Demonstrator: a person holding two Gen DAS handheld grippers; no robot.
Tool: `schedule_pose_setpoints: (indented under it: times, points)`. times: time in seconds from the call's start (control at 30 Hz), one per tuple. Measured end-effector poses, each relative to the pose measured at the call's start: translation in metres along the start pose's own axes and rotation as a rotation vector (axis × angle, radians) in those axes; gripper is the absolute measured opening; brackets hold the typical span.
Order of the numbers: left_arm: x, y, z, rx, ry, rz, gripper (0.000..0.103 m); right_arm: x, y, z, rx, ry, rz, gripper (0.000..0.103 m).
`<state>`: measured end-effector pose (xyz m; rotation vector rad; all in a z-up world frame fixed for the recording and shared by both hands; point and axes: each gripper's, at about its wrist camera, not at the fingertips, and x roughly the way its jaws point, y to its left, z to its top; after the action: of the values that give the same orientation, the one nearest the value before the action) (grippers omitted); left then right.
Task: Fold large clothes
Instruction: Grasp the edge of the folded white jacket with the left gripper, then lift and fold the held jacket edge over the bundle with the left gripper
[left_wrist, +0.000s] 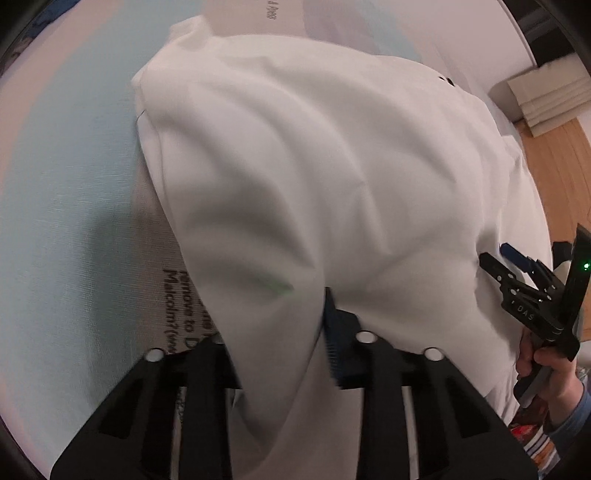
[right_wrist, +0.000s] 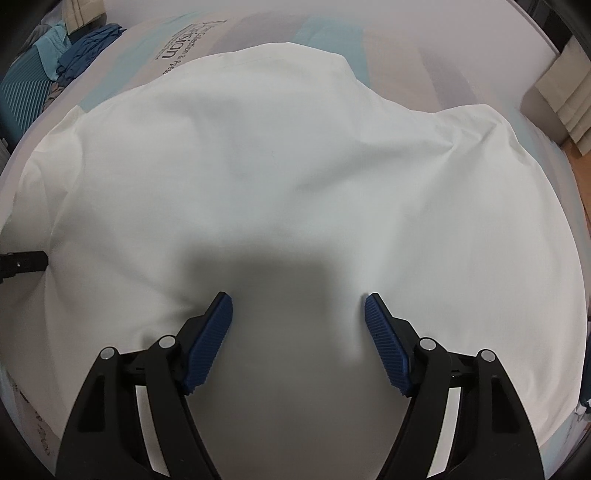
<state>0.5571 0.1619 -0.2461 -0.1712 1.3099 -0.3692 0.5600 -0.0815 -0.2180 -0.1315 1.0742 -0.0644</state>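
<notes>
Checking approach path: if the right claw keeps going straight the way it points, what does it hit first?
The white garment. The right claw is open, aimed steeply down at the shaded cloth between its pads; nothing else lies in that line. The remaining gap is unclear.

One white garment (right_wrist: 295, 177) is spread on one printed, pastel-coloured covering (left_wrist: 66, 192), and no second garment lies on that covering. Two hand-held tools are present: the left tool (left_wrist: 295, 332), of which one ribbed blue pad (left_wrist: 334, 332) shows beside the fabric gathered between its fingers, and the right tool (right_wrist: 298, 334), whose two ribbed blue pads (right_wrist: 208, 343) stand apart above the cloth; one hand (left_wrist: 550, 369) is visible, on the right tool's handle. At the far left lies one heap of blue clothes (right_wrist: 79, 46), and at the far right, on the wooden floor (left_wrist: 565, 158), one stack of pale slabs (left_wrist: 546, 103).
</notes>
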Motion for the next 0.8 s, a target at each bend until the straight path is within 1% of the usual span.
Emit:
schedule_pose_setpoints:
  times: [0.03,0.13,0.2,0.4,0.5,0.6,0.63,0.67,0.73,0.8]
  points:
    - [-0.001,-0.004,0.003,0.010,0.001,0.018,0.019,0.001,-0.001,-0.002,0.001,-0.004,0.000,0.070]
    - [-0.004,-0.018,0.004,0.004,0.009,0.074,0.017,0.003,-0.003,-0.006,0.009,-0.021,0.003,0.071]
    - [-0.009,-0.025,0.005,0.000,0.006,0.092,0.016,0.004,-0.003,-0.008,0.009,-0.031,0.004,0.071]
    - [-0.037,-0.053,0.007,0.009,-0.017,0.100,0.015,0.010,-0.004,-0.010,0.004,-0.051,-0.012,0.071]
    - [-0.054,-0.065,0.001,0.010,-0.029,0.099,0.015,0.012,-0.004,-0.011,0.000,-0.054,-0.016,0.071]
    - [-0.061,-0.084,0.002,0.010,-0.036,0.123,0.015,0.011,-0.004,-0.010,0.003,-0.045,-0.008,0.072]
    - [-0.062,-0.092,0.009,0.005,-0.035,0.134,0.015,0.009,-0.003,-0.009,0.002,-0.041,-0.004,0.072]
    - [-0.065,-0.096,0.009,0.007,-0.034,0.145,0.015,0.007,-0.004,-0.007,0.005,-0.035,-0.001,0.073]
    - [-0.070,-0.111,0.011,0.025,-0.038,0.182,0.015,-0.002,-0.011,-0.004,0.028,-0.024,-0.003,0.084]
    - [-0.071,-0.127,0.025,0.030,-0.037,0.202,0.015,-0.015,-0.020,-0.004,0.050,-0.046,-0.018,0.085]
